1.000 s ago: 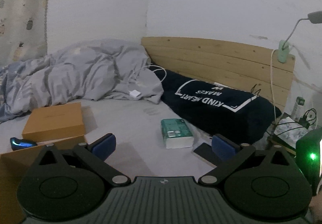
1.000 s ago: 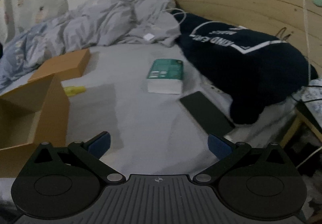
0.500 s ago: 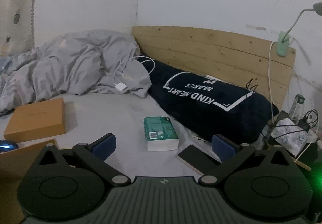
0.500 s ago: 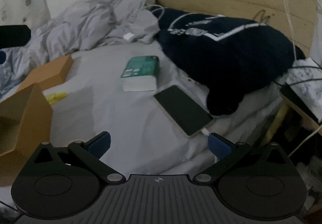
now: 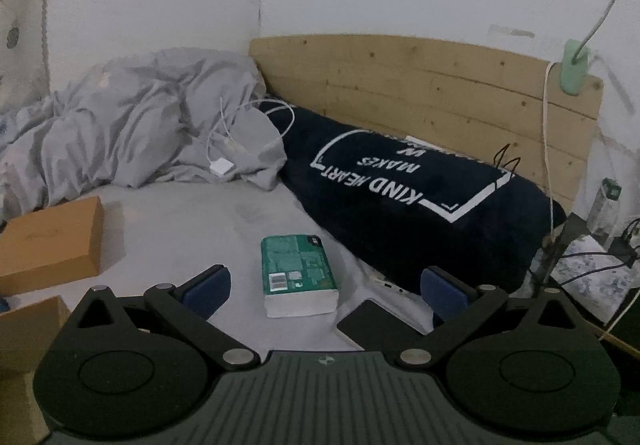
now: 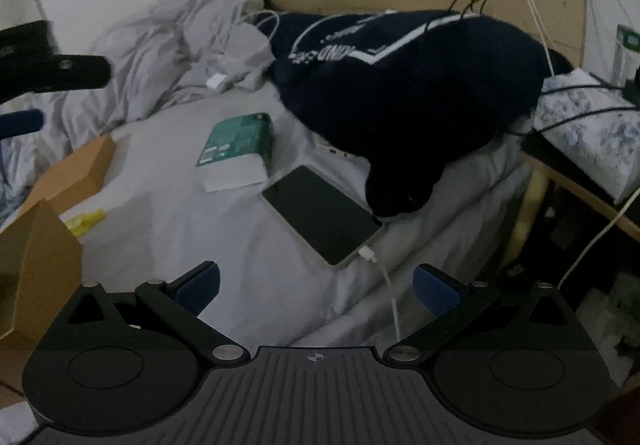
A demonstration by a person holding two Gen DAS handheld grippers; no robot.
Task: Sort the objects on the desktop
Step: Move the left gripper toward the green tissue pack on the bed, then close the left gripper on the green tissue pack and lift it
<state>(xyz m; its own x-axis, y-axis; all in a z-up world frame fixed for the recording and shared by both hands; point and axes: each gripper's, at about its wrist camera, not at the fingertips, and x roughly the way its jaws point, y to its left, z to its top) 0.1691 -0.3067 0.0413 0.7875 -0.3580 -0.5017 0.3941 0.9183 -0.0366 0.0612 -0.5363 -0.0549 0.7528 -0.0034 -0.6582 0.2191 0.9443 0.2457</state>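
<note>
**Tissue pack and phone lie on the bed, both grippers empty**

Tissue pack (image 5: 298, 275), green on top and white at its near end, lies flat on the grey sheet (image 5: 180, 229) in the middle of the bed. Just to its right and nearer lies a dark phone (image 6: 322, 215), screen up, with a white charging cable (image 6: 386, 287) plugged into its near end; its far right corner is tucked against the navy pillow (image 5: 420, 197). The left gripper (image 5: 326, 285) hangs above the sheet with jaws spread wide, holding nothing, the pack between its blue pads. The right gripper (image 6: 316, 285) is likewise wide apart and empty, near the phone's plugged end. At far left sits a closed brown box (image 5: 50, 241); an open cardboard carton (image 6: 36, 265) stands nearer left, with a small yellow item (image 6: 86, 221) on the sheet beside it.
</note>
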